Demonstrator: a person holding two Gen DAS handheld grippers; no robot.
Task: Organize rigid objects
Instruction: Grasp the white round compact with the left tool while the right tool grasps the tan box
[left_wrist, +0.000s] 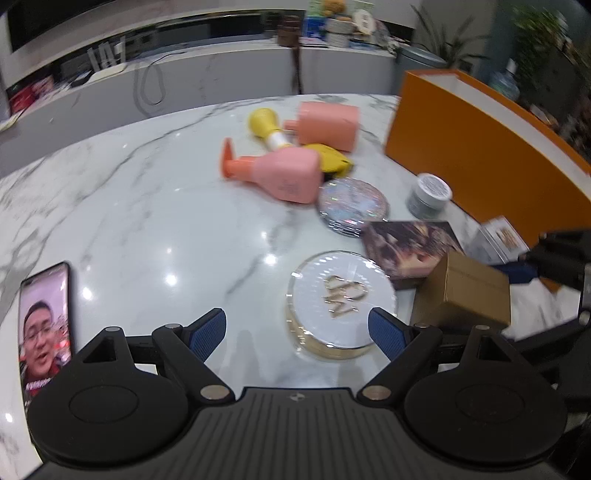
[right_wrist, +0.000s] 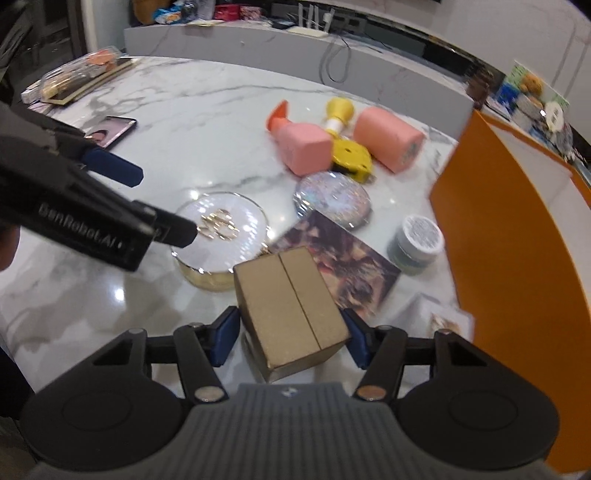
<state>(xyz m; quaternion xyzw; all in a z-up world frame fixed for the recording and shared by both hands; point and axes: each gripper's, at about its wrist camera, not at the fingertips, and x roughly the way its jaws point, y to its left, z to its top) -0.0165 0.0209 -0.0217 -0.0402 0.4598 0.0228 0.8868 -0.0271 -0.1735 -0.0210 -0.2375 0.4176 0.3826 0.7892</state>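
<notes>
Right gripper (right_wrist: 291, 338) sat with the gold box (right_wrist: 291, 310) between its blue pads; we saw both pads meeting the box's side faces, so we recorded it as clamped on the box. We noted the box tilted, its seamed top face turned toward the camera, with its far corner over the patterned card (right_wrist: 354, 266) just beyond the fingertips.

Left gripper (left_wrist: 297, 334) stood released, its blue pads wide apart with nothing between them. Directly ahead of its fingertips, nearer the right pad, lay the round white case (left_wrist: 341, 295) with gold lettering on the marble table (left_wrist: 147, 221). To the right of that gripper we found the same gold box (left_wrist: 465, 291) and, beyond it, the right gripper's dark body at the frame edge.

Farther ahead of both tools we logged the glitter compact (right_wrist: 332, 201), the small grey jar (right_wrist: 417, 240) to its right, two pink bottles (right_wrist: 306, 146) and a yellow bottle (right_wrist: 341, 122) lying on their sides. An orange box (right_wrist: 517, 240) stood open to the right of the right gripper. A phone (left_wrist: 46, 325) lay just left of the left gripper, its screen lit
</notes>
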